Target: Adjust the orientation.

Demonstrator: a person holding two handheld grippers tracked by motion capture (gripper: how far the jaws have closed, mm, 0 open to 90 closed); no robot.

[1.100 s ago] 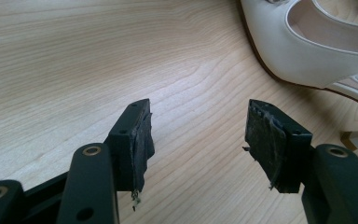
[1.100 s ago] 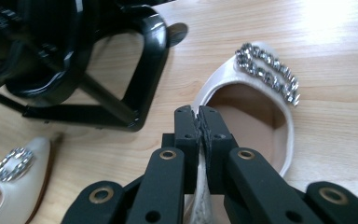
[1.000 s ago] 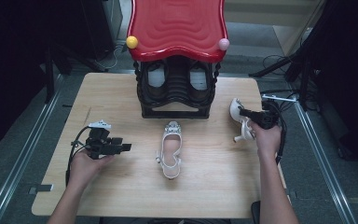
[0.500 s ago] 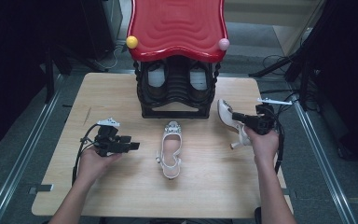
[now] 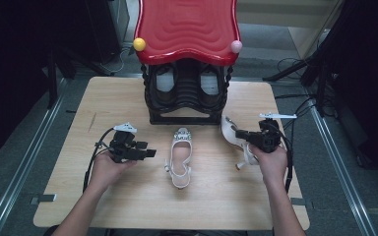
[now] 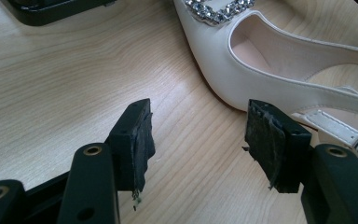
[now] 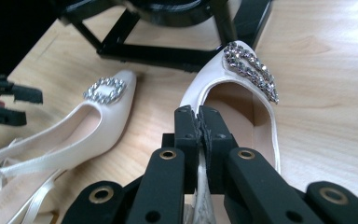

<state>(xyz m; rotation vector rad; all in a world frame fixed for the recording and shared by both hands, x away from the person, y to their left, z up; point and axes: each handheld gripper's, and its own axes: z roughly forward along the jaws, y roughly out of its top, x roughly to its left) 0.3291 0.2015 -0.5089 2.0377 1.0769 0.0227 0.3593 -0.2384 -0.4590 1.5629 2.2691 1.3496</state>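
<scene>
Two white slingback heels with rhinestone buckles sit before a black shoe rack with a red top. From the high view, one shoe lies flat at the middle of the wooden table, toe toward the rack, while the second shoe is tilted up at the right, clamped in the right gripper. The left gripper hovers just left of the flat shoe, apart from it.

In the left gripper view, the jaws stand wide with only bare wood between them; the flat shoe's side and buckled strap lie just past the right jaw.

In the right gripper view, the jaws are pinched together on the thin side wall of the held shoe.

Both shoes look light, with smooth, likely slippery uppers; the straps are floppy and the stones could snag. The firm collar edge seems the best place to grip.
</scene>
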